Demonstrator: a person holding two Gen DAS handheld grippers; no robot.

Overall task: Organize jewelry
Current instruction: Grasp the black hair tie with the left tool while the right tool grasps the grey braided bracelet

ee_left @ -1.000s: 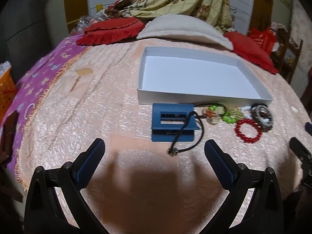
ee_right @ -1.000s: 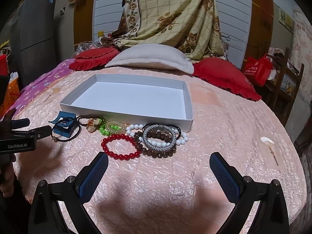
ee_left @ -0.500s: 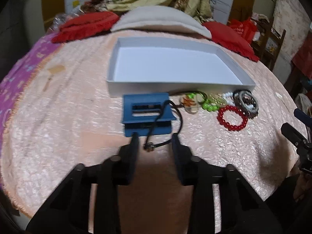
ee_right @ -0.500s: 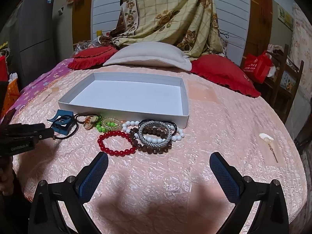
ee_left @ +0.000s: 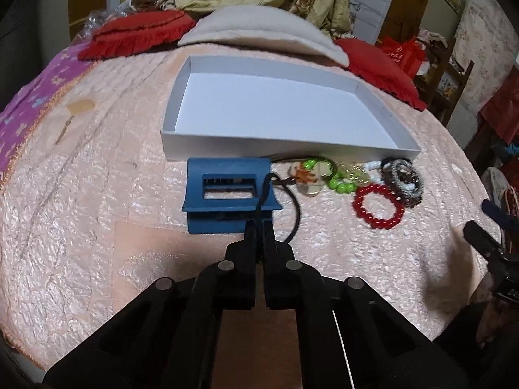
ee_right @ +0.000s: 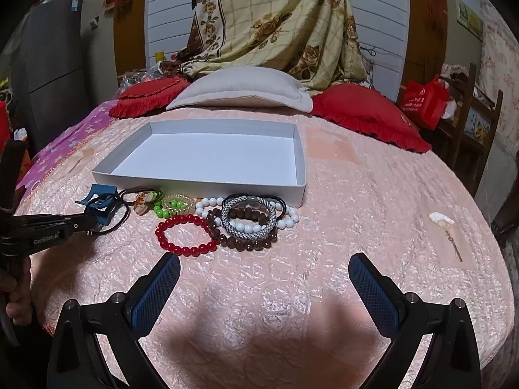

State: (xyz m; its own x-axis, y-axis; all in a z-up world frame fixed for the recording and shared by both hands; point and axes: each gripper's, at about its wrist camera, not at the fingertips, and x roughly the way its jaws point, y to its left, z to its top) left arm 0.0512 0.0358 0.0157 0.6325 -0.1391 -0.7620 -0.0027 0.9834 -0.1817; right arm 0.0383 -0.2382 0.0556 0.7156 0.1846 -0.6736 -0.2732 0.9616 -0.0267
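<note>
I am holding my left gripper [ee_left: 258,227] pinched shut on a black cord [ee_left: 293,206], right at the near edge of one blue hair claw clip [ee_left: 227,191] that is lying on the pink quilted bedspread [ee_left: 97,194]. My right gripper [ee_right: 264,278] is hovering with its jaws spread wide and nothing between them.

Just beyond my right gripper, the jewelry is sitting in a loose row: one red bead bracelet [ee_right: 183,235], one brown bead bracelet [ee_right: 246,243], one grey woven bangle [ee_right: 248,217] resting on one white bead bracelet [ee_right: 246,227], one clear bead band [ee_right: 178,202], a few loose green beads [ee_right: 159,209], and one flower pendant [ee_right: 142,199].

Behind that row, one white tray [ee_right: 201,180] is sitting, touching none of it that I can tell. One small shell hairpin [ee_right: 444,227] is lying well apart at the right.

Farthest back, two red cushions [ee_right: 363,113] are flanking one cream pillow [ee_right: 240,89].
</note>
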